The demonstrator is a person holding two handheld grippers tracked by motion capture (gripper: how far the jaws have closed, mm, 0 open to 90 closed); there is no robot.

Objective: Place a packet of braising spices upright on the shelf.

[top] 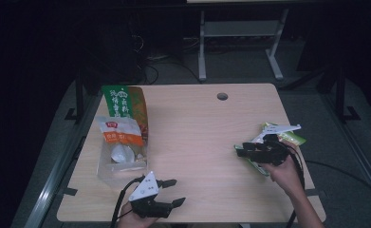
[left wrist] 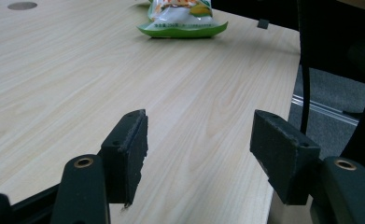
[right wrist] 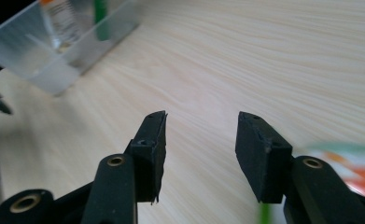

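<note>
My left gripper [top: 177, 191] hovers near the table's front edge, pointing right, its jaws wide open and holding nothing [left wrist: 201, 137]. My right gripper [top: 239, 151] points left over the right side of the table, jaws open and empty [right wrist: 201, 137]. A green snack packet [top: 294, 137] lies flat under and behind the right gripper; the left gripper view has that green snack packet [left wrist: 182, 23] far ahead, and the right gripper view catches its blurred edge [right wrist: 353, 170]. A clear plastic bin [top: 108, 172] at the left holds a white-and-orange packet [top: 119, 130].
A tall green-and-orange bag [top: 126, 104] leans at the bin's far end. The bin [right wrist: 63, 46] is at upper left in the right gripper view. A round cable hole [top: 222, 96] sits near the table's far edge. Bare wood [top: 197, 137] separates the two grippers.
</note>
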